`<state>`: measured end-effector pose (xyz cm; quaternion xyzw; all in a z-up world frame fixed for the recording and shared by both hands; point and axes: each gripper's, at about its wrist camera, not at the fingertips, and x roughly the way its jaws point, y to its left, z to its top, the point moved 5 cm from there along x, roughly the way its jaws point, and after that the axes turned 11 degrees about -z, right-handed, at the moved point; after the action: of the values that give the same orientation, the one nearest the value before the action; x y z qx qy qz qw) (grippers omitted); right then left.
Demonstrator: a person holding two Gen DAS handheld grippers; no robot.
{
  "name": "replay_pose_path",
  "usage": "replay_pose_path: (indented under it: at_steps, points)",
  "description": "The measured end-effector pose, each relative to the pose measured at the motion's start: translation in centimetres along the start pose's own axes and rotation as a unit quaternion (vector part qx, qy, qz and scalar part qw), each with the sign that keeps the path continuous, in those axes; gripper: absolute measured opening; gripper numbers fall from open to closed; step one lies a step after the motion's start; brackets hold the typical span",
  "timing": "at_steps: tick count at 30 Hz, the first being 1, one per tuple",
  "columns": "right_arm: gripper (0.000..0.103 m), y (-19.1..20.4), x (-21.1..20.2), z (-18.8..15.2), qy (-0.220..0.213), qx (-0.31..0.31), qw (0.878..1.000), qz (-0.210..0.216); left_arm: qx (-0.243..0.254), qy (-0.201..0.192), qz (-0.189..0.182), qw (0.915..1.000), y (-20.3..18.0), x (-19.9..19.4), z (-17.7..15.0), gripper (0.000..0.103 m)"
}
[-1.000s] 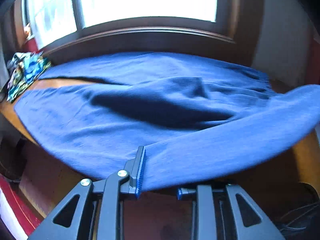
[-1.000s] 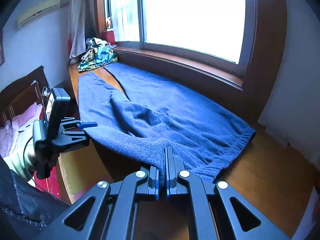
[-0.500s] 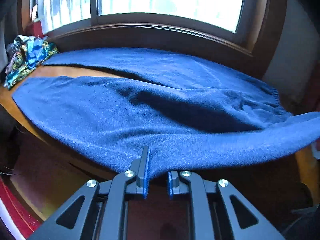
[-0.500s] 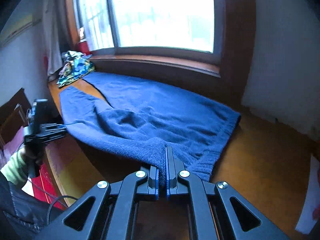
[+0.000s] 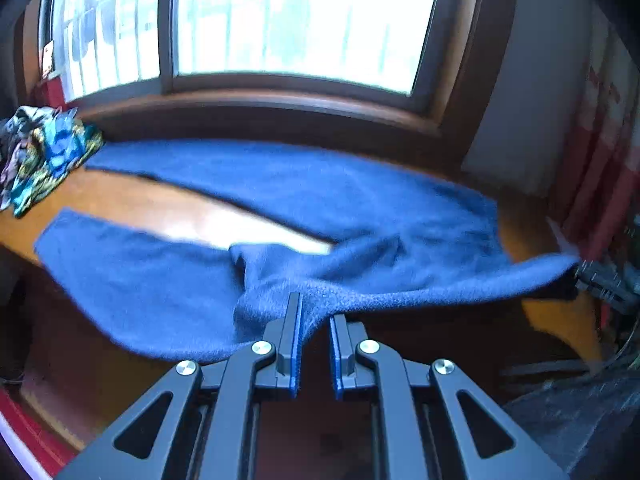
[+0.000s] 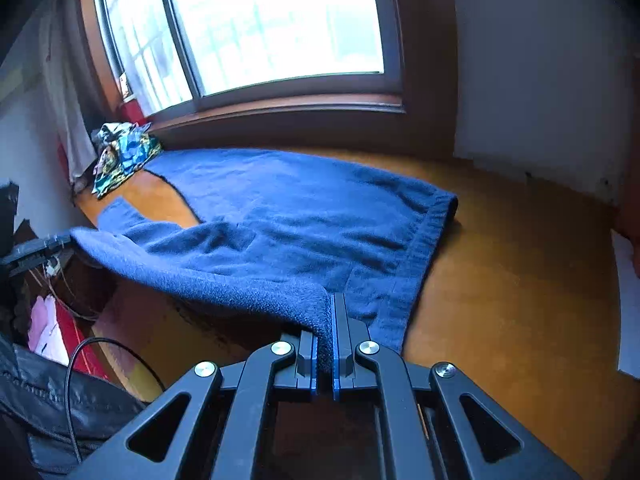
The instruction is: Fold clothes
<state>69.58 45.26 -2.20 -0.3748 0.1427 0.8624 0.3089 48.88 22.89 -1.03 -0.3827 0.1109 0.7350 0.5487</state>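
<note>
Now left tongs (image 5: 314, 320) parted; trousers (image 6: 280, 216) legs apart, wood exposed.

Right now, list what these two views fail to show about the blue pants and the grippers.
- Left gripper: in the left wrist view a gap shows between the fingers, with cloth bunched there; grip unclear.
- Left gripper in the right wrist view: cut off by the left edge.
- Blue pants: near leg droops over the ledge; its underside is hidden.
- Patterned cloth: crumpled, type unclear.
</note>
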Motion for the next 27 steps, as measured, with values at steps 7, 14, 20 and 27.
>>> replay_pose_path:
  at_steps: [7,14,20,27]
  points:
    - [0.005,-1.9,4.3,5.7,-0.010,-0.011,1.000,-0.023,0.058,-0.022,0.018,0.9979,-0.4,6.1,9.1,0.010]
    - [0.006,-5.2,11.9,9.3,0.026,0.030,0.999,-0.008,0.059,0.013,0.023,0.9979,1.0,16.0,16.1,0.010]
    - [0.006,-7.5,19.0,9.8,0.073,0.053,0.996,-0.009,0.069,0.075,0.047,0.9937,2.1,25.6,18.1,0.010]
    - [0.021,-8.9,21.0,9.9,0.108,0.087,0.990,-0.003,0.048,0.139,0.054,0.9876,4.2,34.0,17.1,0.010]
